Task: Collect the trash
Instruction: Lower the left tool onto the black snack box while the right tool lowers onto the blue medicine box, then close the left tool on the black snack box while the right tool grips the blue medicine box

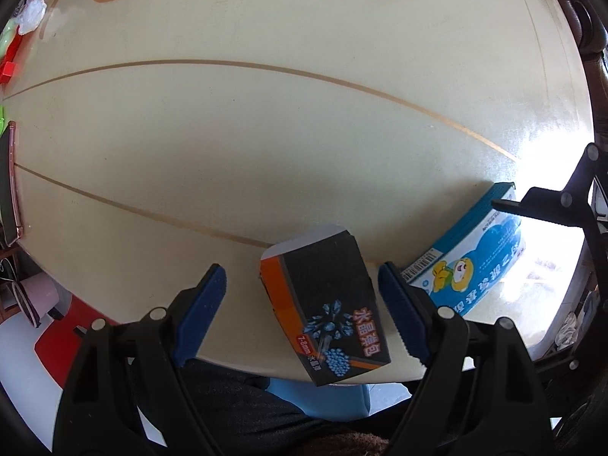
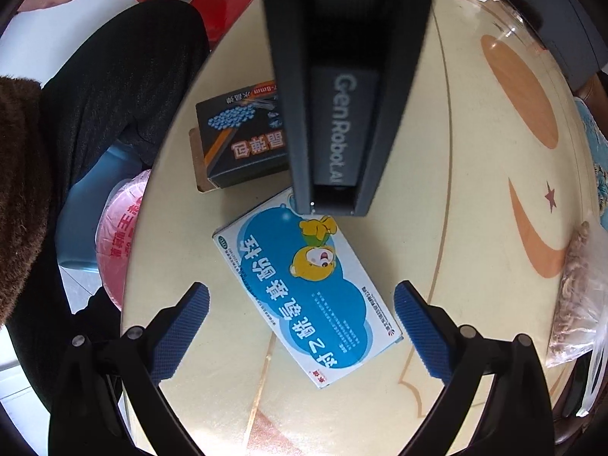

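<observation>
A black and orange box (image 1: 330,304) lies at the near edge of the cream table (image 1: 266,133). My left gripper (image 1: 304,307) is open, its blue pads on either side of the box, apart from it. A blue and white medicine box (image 1: 467,266) lies to its right. In the right wrist view the medicine box (image 2: 315,288) lies between the pads of my open right gripper (image 2: 302,326), which hovers above it. The black box (image 2: 235,140) lies beyond, partly hidden by the left gripper's body (image 2: 342,87).
A pink bag-lined bin (image 2: 117,243) stands below the table edge beside a blue stool (image 2: 83,197). A clear bag of brown bits (image 2: 581,296) lies at the table's right. A phone (image 1: 9,186) and red items (image 1: 9,68) lie at the left. The person's legs (image 2: 114,95) are close.
</observation>
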`<state>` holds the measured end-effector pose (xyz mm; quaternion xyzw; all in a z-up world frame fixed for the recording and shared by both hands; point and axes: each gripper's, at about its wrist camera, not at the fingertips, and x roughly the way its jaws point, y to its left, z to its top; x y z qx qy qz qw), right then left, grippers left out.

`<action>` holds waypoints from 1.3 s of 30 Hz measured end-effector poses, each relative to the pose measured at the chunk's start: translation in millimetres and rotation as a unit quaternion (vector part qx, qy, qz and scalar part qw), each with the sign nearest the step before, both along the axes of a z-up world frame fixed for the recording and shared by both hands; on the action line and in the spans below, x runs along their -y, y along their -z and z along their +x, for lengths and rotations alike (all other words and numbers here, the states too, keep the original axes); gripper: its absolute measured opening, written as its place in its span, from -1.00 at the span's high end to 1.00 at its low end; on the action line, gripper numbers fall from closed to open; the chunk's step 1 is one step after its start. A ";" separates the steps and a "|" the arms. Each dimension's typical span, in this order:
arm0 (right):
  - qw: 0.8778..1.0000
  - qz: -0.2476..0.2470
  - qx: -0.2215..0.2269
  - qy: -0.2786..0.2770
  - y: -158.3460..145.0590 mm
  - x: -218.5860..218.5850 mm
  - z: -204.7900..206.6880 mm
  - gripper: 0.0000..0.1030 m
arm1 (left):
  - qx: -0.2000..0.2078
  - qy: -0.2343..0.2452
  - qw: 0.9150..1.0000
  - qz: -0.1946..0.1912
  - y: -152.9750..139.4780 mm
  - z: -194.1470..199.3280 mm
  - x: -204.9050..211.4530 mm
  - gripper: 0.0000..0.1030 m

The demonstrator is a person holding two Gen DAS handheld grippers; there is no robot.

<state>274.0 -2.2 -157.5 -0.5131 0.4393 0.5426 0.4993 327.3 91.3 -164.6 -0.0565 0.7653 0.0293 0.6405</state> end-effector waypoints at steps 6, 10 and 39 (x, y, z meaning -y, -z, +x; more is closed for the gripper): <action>1.000 -0.013 -0.008 0.008 15.3 -1.8 10.1 -0.56 | -0.012 -0.007 1.000 -0.009 12.8 -1.5 -3.0 -0.55; 0.999 -0.007 -0.021 0.035 14.0 -0.2 18.1 -0.56 | -0.010 -0.004 1.000 -0.006 15.0 -2.8 -1.5 -0.55; 0.907 0.058 0.031 0.416 -40.6 58.7 30.3 -0.37 | 0.066 0.046 0.997 -0.007 -31.2 -27.4 21.6 -0.17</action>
